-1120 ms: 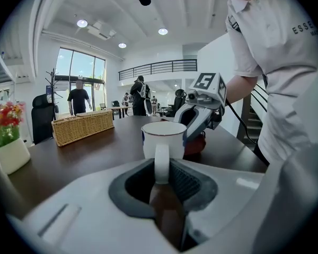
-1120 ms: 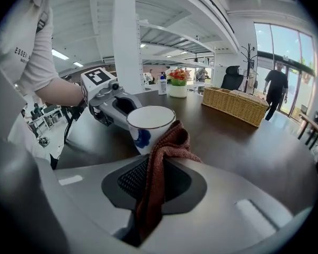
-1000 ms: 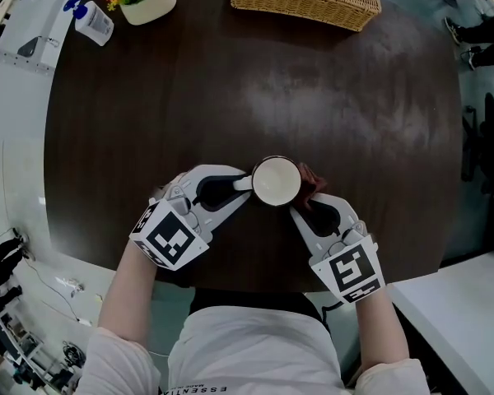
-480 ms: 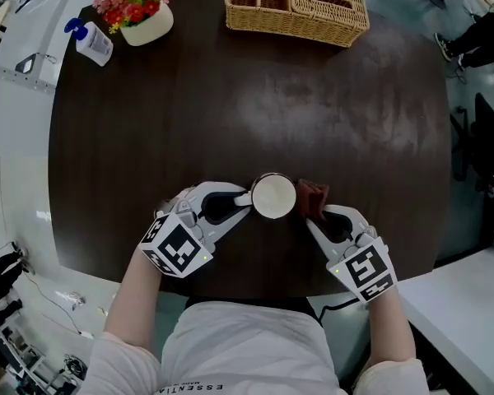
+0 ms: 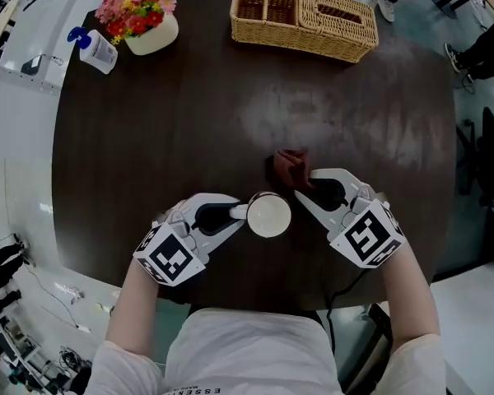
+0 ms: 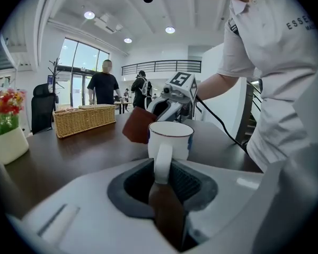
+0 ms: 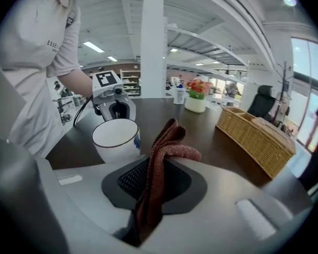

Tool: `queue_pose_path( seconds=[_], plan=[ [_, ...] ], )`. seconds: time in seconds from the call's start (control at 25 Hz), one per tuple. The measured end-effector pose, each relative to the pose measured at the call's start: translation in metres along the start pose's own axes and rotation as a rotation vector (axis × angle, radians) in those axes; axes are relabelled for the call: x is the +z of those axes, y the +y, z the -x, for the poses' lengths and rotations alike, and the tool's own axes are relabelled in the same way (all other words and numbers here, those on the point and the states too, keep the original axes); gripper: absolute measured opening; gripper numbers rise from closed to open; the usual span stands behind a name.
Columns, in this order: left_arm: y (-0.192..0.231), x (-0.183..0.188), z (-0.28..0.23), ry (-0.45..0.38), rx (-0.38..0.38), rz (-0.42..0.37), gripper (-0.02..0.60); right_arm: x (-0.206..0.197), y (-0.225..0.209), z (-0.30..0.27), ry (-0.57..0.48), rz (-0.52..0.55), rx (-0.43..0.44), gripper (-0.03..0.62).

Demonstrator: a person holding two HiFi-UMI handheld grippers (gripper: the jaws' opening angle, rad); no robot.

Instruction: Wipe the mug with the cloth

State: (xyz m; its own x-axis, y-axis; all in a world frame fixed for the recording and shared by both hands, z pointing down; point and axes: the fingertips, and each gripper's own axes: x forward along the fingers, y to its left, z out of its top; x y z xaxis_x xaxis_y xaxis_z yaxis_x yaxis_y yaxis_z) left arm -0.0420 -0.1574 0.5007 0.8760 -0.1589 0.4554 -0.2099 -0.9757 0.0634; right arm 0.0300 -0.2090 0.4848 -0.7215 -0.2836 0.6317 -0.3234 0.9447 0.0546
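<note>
Left claw [image 5: 236, 212] is clamped on the handle of the mug [image 5: 268, 216] near the table's [image 5: 189, 122] near edge, a hard, probably slick and breakable thing best held by that handle, while the right claw [image 5: 301, 189] pinches the limp cloth [image 5: 290, 165] just beside it.

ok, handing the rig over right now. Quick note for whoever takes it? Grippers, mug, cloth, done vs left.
Left gripper: shut on the handle of the mug. The mug is upright, over the dark table, close to the person.
Right gripper: shut on the cloth, which bunches out past the jaws.
The cloth is beside the mug, not touching it.
Done: both things are gripped. How much has been wiped can't be told.
Left: bring the cloth onto the mug and wipe it, likely wall and rim.
</note>
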Motion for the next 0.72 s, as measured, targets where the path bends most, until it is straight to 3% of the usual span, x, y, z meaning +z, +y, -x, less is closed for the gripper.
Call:
queue_pose_path(
  seconds=[0.16,0.36,0.52,0.72],
  plan=[
    [0.0,-0.002,0.0,0.011,-0.005,-0.003,0.078,0.013,0.004,-0.025,-0.018,0.178,0.184,0.08],
    [0.001,-0.003,-0.001,0.052,-0.032,-0.032,0.078,0.02,0.018,-0.041,0.031,0.392,0.403,0.078],
    [0.003,-0.006,0.001,0.07,-0.011,-0.028,0.078,0.02,0.022,-0.044,0.066,0.504,0.481,0.078],
    [0.005,-0.006,0.004,0.047,0.046,0.03,0.078,0.003,0.03,-0.038,0.125,0.575,0.514,0.078]
  ],
)
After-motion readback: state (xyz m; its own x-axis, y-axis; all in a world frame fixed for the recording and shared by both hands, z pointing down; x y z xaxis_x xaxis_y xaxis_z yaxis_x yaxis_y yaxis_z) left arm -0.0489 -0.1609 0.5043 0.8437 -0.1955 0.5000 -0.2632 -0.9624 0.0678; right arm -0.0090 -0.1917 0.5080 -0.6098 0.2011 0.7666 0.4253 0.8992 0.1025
